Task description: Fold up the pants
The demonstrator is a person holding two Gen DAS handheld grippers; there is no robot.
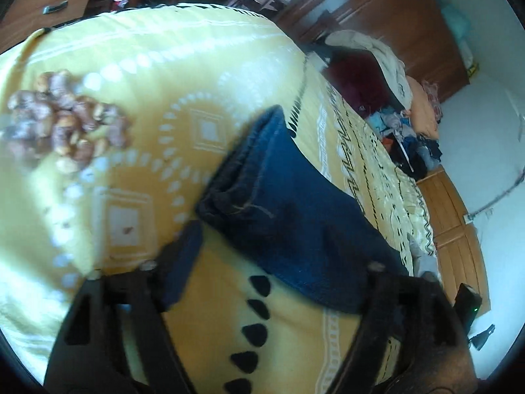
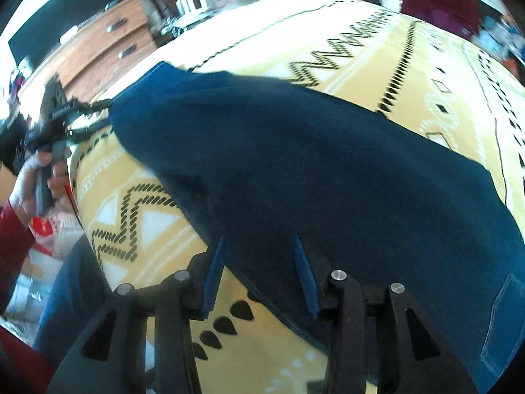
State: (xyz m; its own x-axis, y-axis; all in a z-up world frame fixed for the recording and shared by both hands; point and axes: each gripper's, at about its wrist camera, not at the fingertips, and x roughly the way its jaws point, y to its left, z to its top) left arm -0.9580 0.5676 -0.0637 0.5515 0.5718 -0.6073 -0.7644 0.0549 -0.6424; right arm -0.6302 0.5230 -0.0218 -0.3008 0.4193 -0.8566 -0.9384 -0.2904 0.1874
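Left gripper (image 1: pixel 262 269) spread wide, nothing pinched; pants (image 1: pixel 288 210) lie folded just ahead on bedspread (image 1: pixel 137 59), near its edge. Right gripper (image 2: pixel 259 275) half spread over the pants' near edge, pads not pressing. Judgement: pinch both layers at the edge, lift evenly, keep hems aligned.

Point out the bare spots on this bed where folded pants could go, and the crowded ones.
Free: yellow bedspread between the blue pants and the brown nut-like pile; also the zigzag-patterned stretch beyond the pants. Crowded: the clothes heap at the bed's far end.
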